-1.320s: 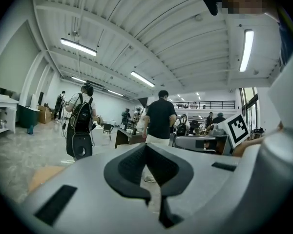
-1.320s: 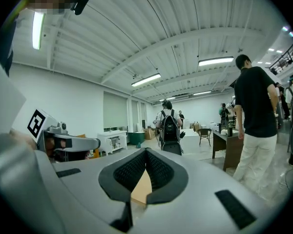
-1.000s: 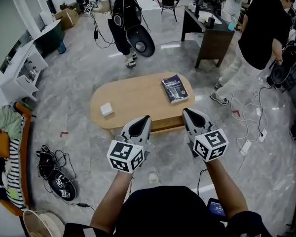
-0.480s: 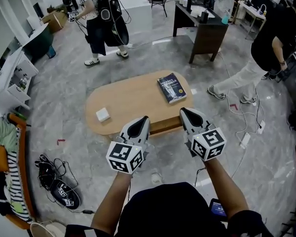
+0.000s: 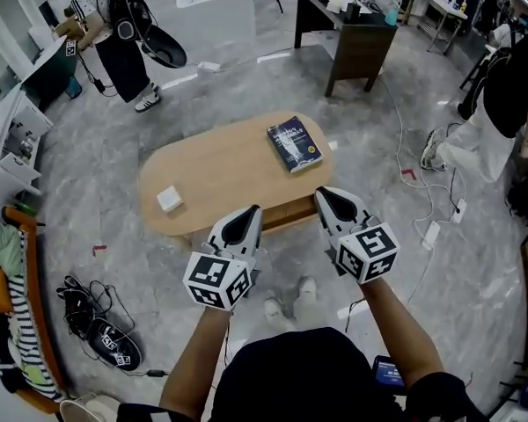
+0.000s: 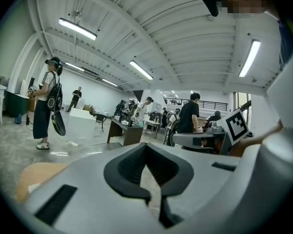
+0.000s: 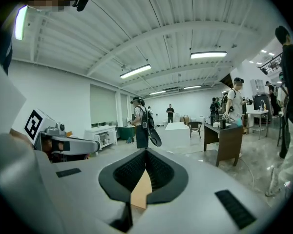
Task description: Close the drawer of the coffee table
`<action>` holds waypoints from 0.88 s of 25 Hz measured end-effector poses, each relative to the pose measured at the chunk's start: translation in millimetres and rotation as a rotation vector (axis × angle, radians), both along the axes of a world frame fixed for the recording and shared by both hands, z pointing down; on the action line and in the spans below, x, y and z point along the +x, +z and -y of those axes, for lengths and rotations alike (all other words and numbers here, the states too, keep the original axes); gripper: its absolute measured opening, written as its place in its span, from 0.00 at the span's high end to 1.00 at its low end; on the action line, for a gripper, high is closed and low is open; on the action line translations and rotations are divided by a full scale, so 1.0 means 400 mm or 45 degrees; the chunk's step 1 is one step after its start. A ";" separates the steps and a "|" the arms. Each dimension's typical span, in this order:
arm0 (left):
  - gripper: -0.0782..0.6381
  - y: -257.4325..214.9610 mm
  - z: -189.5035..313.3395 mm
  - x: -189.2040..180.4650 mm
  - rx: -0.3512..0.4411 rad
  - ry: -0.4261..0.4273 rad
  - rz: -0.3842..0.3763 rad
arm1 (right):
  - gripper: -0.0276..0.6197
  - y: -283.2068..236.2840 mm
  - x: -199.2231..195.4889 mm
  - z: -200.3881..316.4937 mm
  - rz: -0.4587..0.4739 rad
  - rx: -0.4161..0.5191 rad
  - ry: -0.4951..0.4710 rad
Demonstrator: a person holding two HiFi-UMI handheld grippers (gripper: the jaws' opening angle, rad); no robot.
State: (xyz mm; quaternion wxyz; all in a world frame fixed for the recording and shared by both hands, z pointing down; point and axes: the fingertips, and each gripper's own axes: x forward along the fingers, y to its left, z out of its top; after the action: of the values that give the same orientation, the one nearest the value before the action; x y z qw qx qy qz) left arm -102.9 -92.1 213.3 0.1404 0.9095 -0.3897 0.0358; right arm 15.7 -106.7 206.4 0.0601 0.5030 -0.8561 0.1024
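Note:
The oval wooden coffee table (image 5: 229,170) stands on the grey floor ahead of me. Its drawer front (image 5: 286,214) shows as a darker strip under the near edge, between my two grippers. My left gripper (image 5: 251,211) hangs just before that edge, shut and empty. My right gripper (image 5: 321,193) is level with it at the drawer's right end, also shut with nothing held. In the left gripper view the gripper (image 6: 154,196) points over the tabletop (image 6: 36,174). In the right gripper view a wedge of tabletop (image 7: 140,191) shows through the gripper (image 7: 136,201).
A dark book (image 5: 293,144) and a small white box (image 5: 169,199) lie on the table. Shoes and cables (image 5: 101,323) litter the floor at left, and a power strip (image 5: 431,236) lies at right. A dark desk (image 5: 356,42) stands behind. People walk at the back left (image 5: 123,33) and right (image 5: 510,95).
The table has slid up and left in the head view. My feet now show below the grippers. The people in the background have walked on. Both grippers kept their pose, shut.

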 end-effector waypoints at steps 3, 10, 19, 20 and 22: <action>0.89 0.012 0.012 0.023 -0.010 0.007 0.003 | 0.94 0.016 0.011 0.020 0.003 -0.018 -0.001; 0.89 0.075 0.039 0.048 -0.067 -0.011 -0.005 | 0.94 0.095 0.019 0.044 -0.058 -0.069 -0.029; 0.89 0.191 0.084 0.118 -0.110 0.038 0.090 | 0.94 0.206 0.036 0.080 -0.049 -0.178 -0.044; 0.89 0.202 0.087 0.131 -0.103 0.057 0.113 | 0.94 0.217 0.038 0.082 -0.048 -0.189 -0.046; 0.89 0.229 0.089 0.155 -0.125 0.076 0.113 | 0.94 0.245 0.049 0.083 -0.052 -0.211 -0.046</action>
State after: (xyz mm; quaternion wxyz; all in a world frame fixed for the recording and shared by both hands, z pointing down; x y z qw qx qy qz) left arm -41.1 -127.9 305.0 0.1662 0.9102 -0.3661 0.0993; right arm 35.2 -140.0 304.4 0.1207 0.4827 -0.8523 0.1614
